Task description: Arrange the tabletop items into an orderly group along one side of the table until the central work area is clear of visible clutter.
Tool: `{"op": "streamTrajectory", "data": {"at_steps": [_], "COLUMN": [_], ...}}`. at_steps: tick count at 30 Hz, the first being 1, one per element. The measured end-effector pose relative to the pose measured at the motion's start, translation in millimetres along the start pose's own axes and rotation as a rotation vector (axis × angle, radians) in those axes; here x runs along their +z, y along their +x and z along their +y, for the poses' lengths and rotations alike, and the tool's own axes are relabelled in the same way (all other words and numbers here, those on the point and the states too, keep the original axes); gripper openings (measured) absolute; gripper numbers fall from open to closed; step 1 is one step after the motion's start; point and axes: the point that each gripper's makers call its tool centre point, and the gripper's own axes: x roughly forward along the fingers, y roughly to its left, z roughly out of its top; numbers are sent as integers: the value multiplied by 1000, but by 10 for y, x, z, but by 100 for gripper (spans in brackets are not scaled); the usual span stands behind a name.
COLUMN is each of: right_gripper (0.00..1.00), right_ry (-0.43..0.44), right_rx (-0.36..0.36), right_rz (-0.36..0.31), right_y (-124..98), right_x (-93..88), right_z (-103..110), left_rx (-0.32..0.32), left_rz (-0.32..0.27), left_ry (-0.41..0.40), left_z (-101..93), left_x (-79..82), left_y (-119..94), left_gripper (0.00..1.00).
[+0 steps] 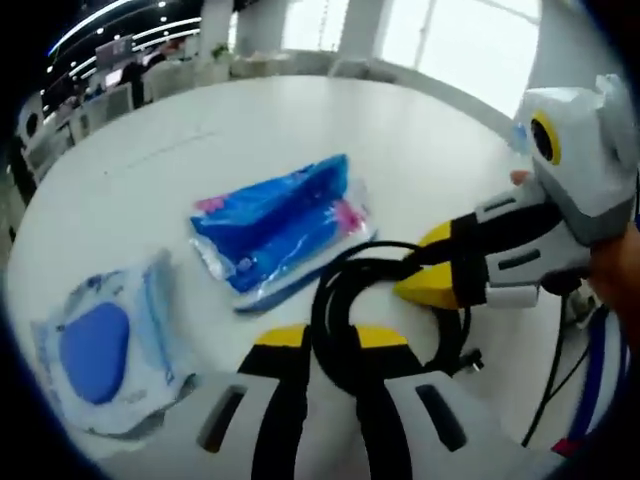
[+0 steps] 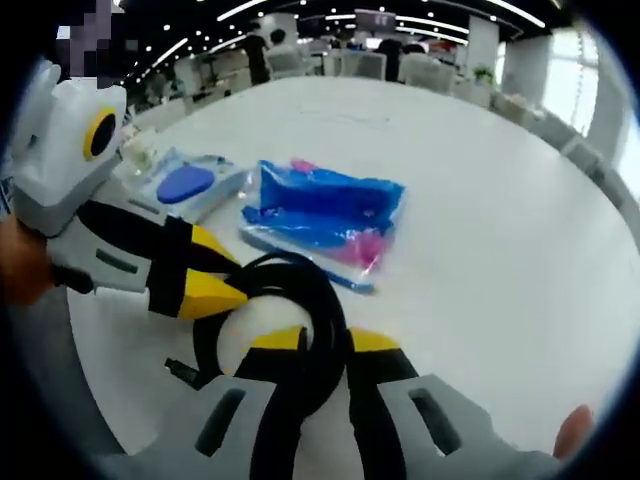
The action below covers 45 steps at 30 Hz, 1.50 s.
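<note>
Left gripper [image 1: 330,338]: it comes in low over the tabletop [image 1: 260,130]. Its yellow-tipped jaws stand one on each side of the black cable [image 1: 345,300] and press on the loop, so they are clenched on the cable. In the right gripper view this same gripper [image 2: 225,290] enters from the left, slanted down, its yellow tips lying against the cable loop.

Right gripper [image 2: 325,342]: it is also low and level, and its jaws grasp the cable loop [image 2: 300,300] between the yellow tips. In the left gripper view it [image 1: 425,280] reaches in from the right, with its tips at the far side of the loop.

Hands: a hand [image 1: 615,270] holds the right gripper from behind; a hand [image 2: 20,265] is at the back of the left gripper.

Black cable: coiled in a loop on the tabletop, held by both grippers at once, on the near part of the tabletop.

Blue packet [image 1: 280,225]: flat on the tabletop, just beyond the cable, close beside the loop; whether it touches I cannot tell.

Clear pack with blue oval [image 1: 105,345]: flat on the tabletop, on the other side of the blue packet from the right gripper, apart from the cable.
</note>
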Motion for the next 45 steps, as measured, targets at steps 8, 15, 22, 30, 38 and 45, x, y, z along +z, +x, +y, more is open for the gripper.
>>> {"op": "streamTrajectory", "data": {"at_steps": [8,15,22,30,38,45], "right_gripper": [8,8,8,8,8,10], "right_ry": [68,74,24,-1,7,-12], "right_rx": [12,52,113,177,185,189], "right_rz": [-13,-33,-56,-48,-15,-13], "right_y": [-78,-194,-208,-61,76,112], "right_x": [-25,30,206,260,170,132], "right_z": [46,291,666,956,953,946], "left_rx": [4,7,29,68,68,73], "left_rz": [6,-1,-14,16,54,58], "left_ry": [3,30,6,-30,-37,-2], "left_z": [-6,7,193,438,469,463], "left_x": [-26,-72,-157,-373,-481,-527], "left_y": [-62,-339,-676,-823,-704,-653], "left_gripper": [12,11,8,7,7,8]}}
